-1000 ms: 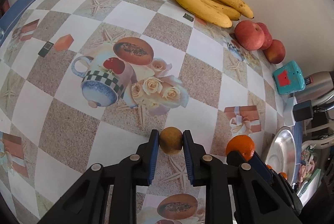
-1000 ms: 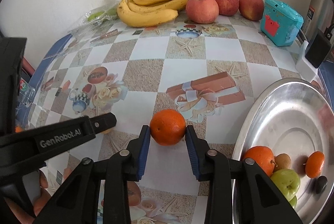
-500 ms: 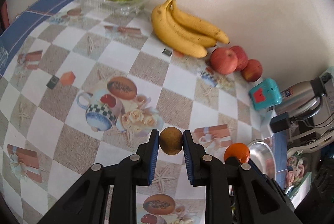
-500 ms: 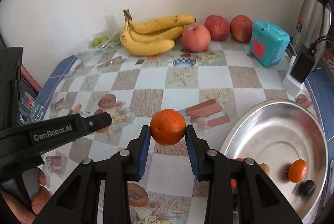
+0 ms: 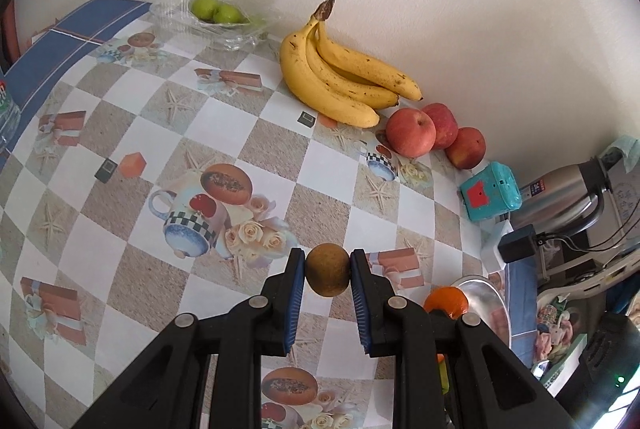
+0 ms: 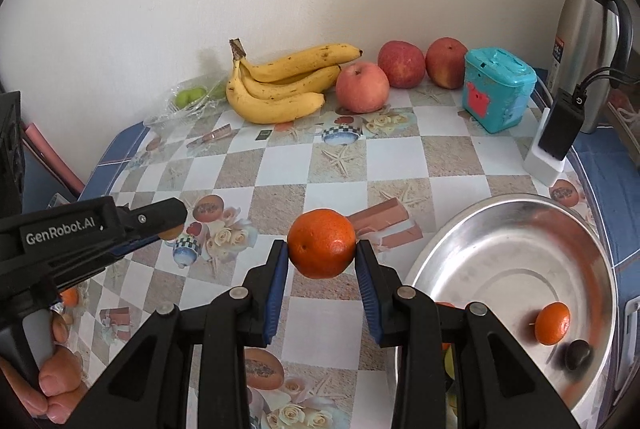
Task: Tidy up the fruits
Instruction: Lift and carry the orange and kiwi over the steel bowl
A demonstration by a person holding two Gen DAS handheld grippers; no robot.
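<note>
Both grippers have risen since the earlier frames, so the patterned table [image 5: 280, 149] lies farther below and more of the far wall shows. At the left gripper [image 5: 328, 271], the blue pads are clamped on a small round brown fruit [image 5: 328, 270], held clear of the table. Over at the right gripper [image 6: 321, 249], the pads are clamped on an orange [image 6: 321, 249], likewise lifted above the cloth. Seen from the right wrist, the left gripper's black body juts in from the left, with a hand [image 6: 52, 377] wrapped round its grip at the near left corner. A steel bowl [image 6: 500, 229] sits on the near right of the table; a small orange fruit [image 6: 553, 323] and a dark round fruit [image 6: 578, 354] lie inside it near its right wall. Along the far wall rest a bunch of bananas [image 6: 280, 85] and, just right of them, three red apples [image 6: 362, 87]. Right of the apples stands a teal box [image 6: 498, 93], and beyond it a steel kettle [image 6: 588, 29]. At the far left, a clear plastic tray [image 5: 216, 15] holds green fruits [image 5: 216, 11].
</note>
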